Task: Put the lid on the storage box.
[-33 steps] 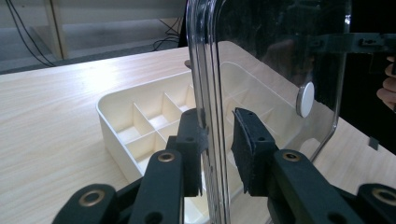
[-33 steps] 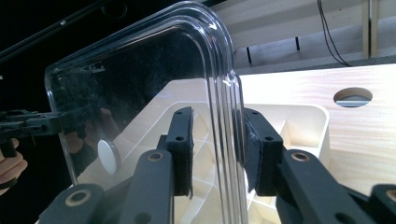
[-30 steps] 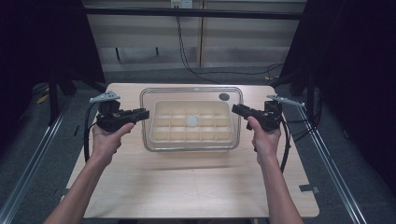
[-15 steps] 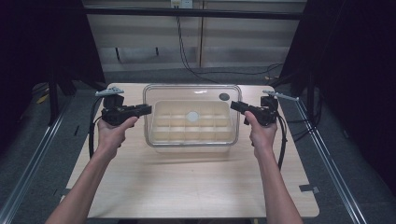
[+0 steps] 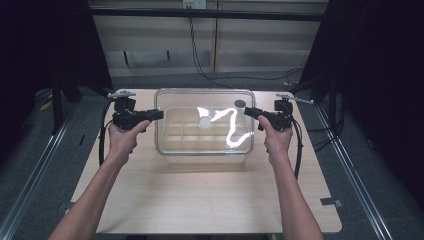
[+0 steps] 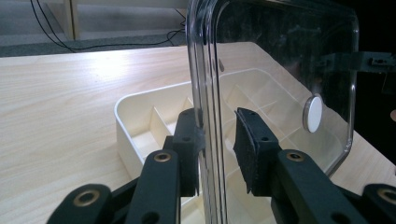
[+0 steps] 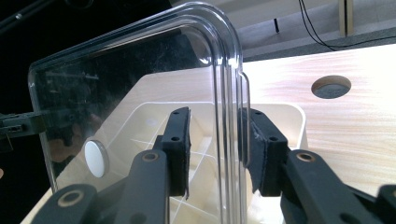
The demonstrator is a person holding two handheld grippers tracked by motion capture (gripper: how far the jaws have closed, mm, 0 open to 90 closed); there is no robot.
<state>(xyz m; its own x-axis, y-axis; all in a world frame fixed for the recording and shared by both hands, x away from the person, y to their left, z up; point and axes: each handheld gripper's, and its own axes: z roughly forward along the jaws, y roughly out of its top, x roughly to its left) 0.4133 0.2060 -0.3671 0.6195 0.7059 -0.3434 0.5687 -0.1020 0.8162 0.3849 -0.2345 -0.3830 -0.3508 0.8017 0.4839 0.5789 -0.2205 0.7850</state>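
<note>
**benchrat:** ok, biggest thing first, what's going on with the wooden table point(image 5: 200, 200)?

**lidwatcher:** it carries a cream tray point(image 6: 126, 126) split into compartments, sitting toward the 12 o'clock half of the top. The clear lid point(image 5: 170, 100) is bigger than the tray and hangs right above it, off the rim and a bit tilted; you can see the compartments through it

**benchrat:** and who's holding it?

**lidwatcher:** 2 handheld grippers. The left gripper point(image 5: 159, 114) has the lid's 9 o'clock edge, and the right gripper point(image 5: 247, 112) has the 3 o'clock edge. In both gripper views the rim runs straight up between the black pads, so each one is clamped on the lid. The left jaws have just been easing a touch wider, with the rim between them and 1 pad flat against it

**benchrat:** small stuff?

**lidwatcher:** a white round knob point(image 5: 204, 123) sits dead centre on the lid, and there's a round hole point(image 7: 331, 87) in the tabletop near the lid's 1 o'clock corner
</note>
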